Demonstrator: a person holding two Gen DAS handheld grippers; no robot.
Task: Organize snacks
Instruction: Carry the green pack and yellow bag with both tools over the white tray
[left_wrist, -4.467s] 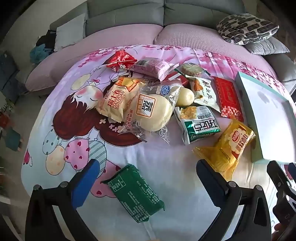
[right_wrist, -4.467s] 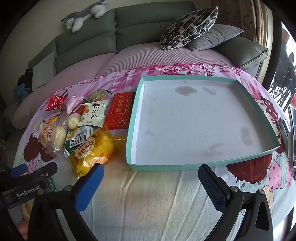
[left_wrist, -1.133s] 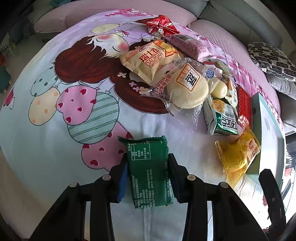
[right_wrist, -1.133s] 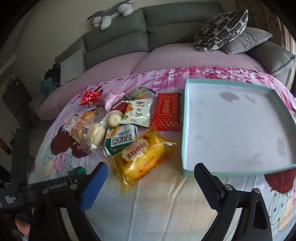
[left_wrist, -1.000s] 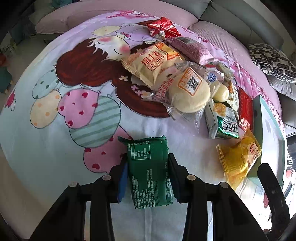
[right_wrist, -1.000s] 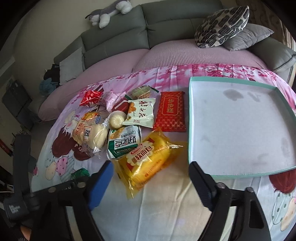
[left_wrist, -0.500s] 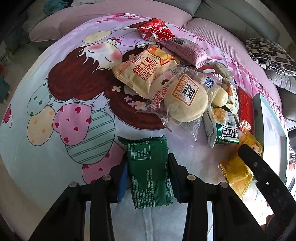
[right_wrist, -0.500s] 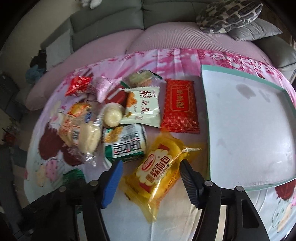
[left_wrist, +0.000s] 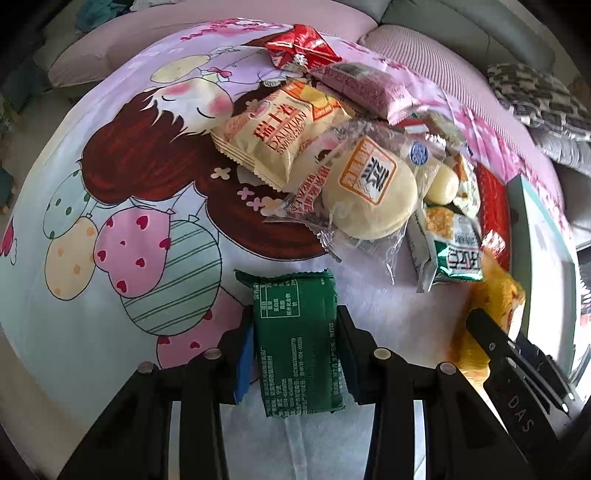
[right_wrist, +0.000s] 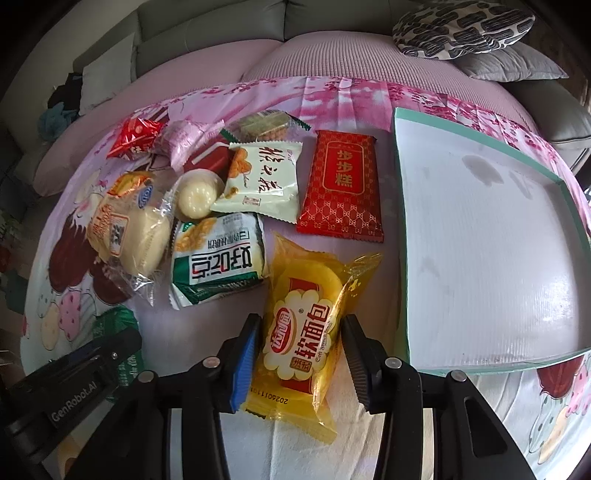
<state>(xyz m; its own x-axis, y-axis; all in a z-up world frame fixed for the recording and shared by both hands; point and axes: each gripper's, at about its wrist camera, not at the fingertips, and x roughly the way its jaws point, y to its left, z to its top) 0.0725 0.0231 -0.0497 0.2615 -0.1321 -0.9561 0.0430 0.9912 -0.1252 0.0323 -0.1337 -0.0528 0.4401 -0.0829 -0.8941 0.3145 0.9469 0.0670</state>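
Snacks: heap on the cartoon sheet, left of the tray; tray bare inside. Green pack apart from the heap, near edge of sheet, clamped flat between left gripper pads, as a second ago. Yellow bread pack just beside tray's near corner. Right gripper wide open and short of it a second ago; now down astride it, jaws closing, pads at both flanks of the wrapper, blue pad touching film; full pinch not certain. Pack not yet lifted, lying on sheet. Reads as: both claws loaded or nearly so, two packs ready for the tray. Soft wrapper, air-filled; likely to bulge or slip under squeeze. Red pack, white pack, green-white pack, bun untouched.
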